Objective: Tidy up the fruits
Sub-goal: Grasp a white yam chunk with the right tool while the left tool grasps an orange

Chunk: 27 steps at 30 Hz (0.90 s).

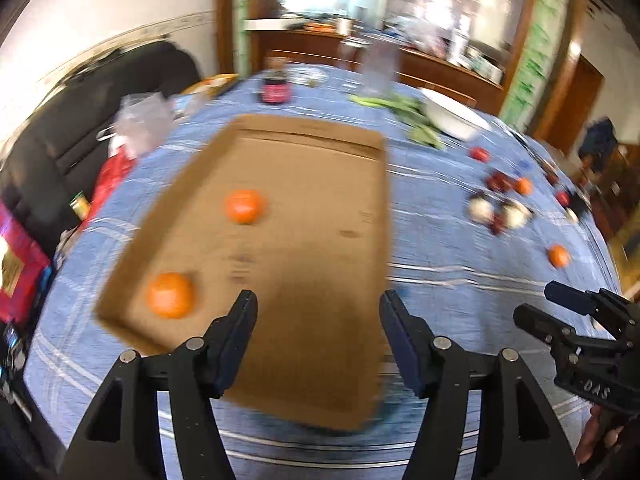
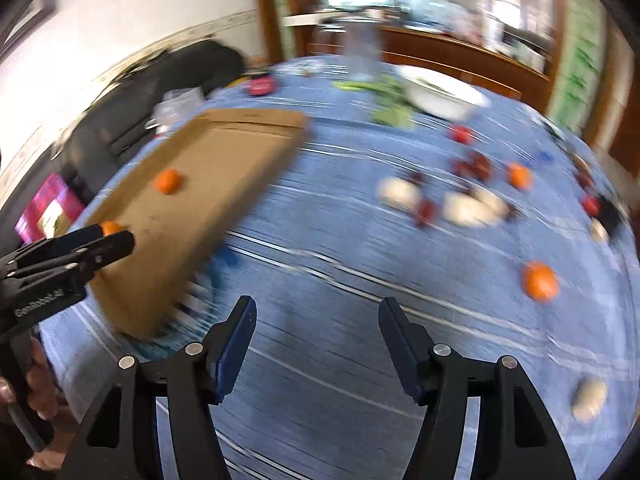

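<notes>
A shallow cardboard tray (image 1: 320,216) lies on the blue tablecloth, with two oranges in it: one near its middle (image 1: 244,206) and one in its near left corner (image 1: 170,294). My left gripper (image 1: 318,304) hangs open over the tray's near end with nothing between its fingers. In the right wrist view the tray (image 2: 224,184) is at the left and my right gripper (image 2: 316,310) stands open over bare cloth, empty. A loose orange (image 2: 540,282) lies to its right. Further back lie red fruits (image 2: 474,166), pale round fruits (image 2: 468,208) and another orange (image 2: 519,176).
A white bowl (image 1: 452,118) and green vegetables (image 1: 400,106) sit at the table's far side, with a dark jar (image 1: 275,90) and a clear container (image 1: 378,68). Bags and boxes crowd the left edge (image 1: 116,168). A pale fruit (image 2: 588,398) lies near right. Both views are motion-blurred.
</notes>
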Each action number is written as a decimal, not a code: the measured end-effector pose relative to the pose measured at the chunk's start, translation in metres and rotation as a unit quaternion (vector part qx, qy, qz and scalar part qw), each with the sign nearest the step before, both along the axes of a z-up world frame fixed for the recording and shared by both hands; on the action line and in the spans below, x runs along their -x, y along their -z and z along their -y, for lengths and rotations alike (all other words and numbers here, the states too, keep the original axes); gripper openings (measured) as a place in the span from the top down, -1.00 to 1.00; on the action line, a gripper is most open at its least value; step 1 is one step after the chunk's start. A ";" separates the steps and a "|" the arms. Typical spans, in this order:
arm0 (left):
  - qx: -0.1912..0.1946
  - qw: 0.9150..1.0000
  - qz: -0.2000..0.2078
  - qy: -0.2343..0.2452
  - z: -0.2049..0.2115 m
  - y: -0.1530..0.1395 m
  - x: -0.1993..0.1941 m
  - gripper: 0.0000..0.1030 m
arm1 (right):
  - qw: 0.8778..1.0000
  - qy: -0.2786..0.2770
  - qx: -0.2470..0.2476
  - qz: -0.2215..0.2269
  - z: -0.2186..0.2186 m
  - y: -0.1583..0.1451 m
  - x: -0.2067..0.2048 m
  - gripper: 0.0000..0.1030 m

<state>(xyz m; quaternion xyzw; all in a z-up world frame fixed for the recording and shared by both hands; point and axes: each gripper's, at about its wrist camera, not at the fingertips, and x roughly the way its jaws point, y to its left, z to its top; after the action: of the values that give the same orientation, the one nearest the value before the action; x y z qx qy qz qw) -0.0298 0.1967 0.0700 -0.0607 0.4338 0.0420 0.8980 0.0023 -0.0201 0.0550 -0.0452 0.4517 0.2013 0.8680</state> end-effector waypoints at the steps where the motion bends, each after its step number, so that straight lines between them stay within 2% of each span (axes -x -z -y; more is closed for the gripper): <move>1: 0.000 1.000 -0.003 0.013 0.014 0.001 -0.003 -0.31 | 1.000 0.016 0.001 -0.002 0.016 0.002 0.001 -0.32; 8: -0.002 0.993 -0.025 0.116 0.114 0.011 -0.020 -0.42 | 0.990 0.135 0.030 0.026 0.145 -0.004 0.017 -0.32; 10: -0.004 0.990 -0.029 0.137 0.138 0.012 -0.026 -0.42 | 0.986 0.163 0.033 0.025 0.177 -0.003 0.023 -0.45; 12: -0.007 0.988 -0.028 0.151 0.160 0.012 -0.032 -0.42 | 0.982 0.185 0.019 0.012 0.207 0.005 0.025 -0.47; 16: -0.014 0.983 -0.034 0.182 0.201 0.014 -0.050 -0.42 | 0.983 0.180 -0.014 -0.021 0.232 0.022 0.018 -0.47; 19: -0.010 0.979 -0.048 0.196 0.227 0.021 -0.070 -0.42 | 0.987 0.160 -0.017 -0.019 0.231 0.029 0.011 -0.46; 20: -0.004 0.978 -0.054 0.200 0.236 0.023 -0.077 -0.42 | 0.988 0.153 -0.016 -0.017 0.229 0.030 0.010 -0.41; 22: 0.008 0.977 -0.061 0.203 0.253 0.026 -0.090 -0.42 | 0.989 0.143 -0.022 -0.022 0.228 0.035 0.006 0.16; 24: 0.018 0.975 -0.064 0.210 0.270 0.030 -0.102 -0.42 | 0.990 0.136 -0.031 -0.020 0.231 0.036 0.005 0.16; 27: 0.012 0.975 -0.066 0.213 0.287 0.037 -0.118 -0.42 | 0.991 0.129 -0.043 -0.018 0.236 0.037 0.009 0.16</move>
<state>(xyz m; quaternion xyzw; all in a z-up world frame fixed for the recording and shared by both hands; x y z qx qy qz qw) 0.0882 -0.0908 0.0326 0.0248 0.4956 -0.1512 0.8549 -0.0065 -0.2558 0.0176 0.0546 0.4601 0.1078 0.8796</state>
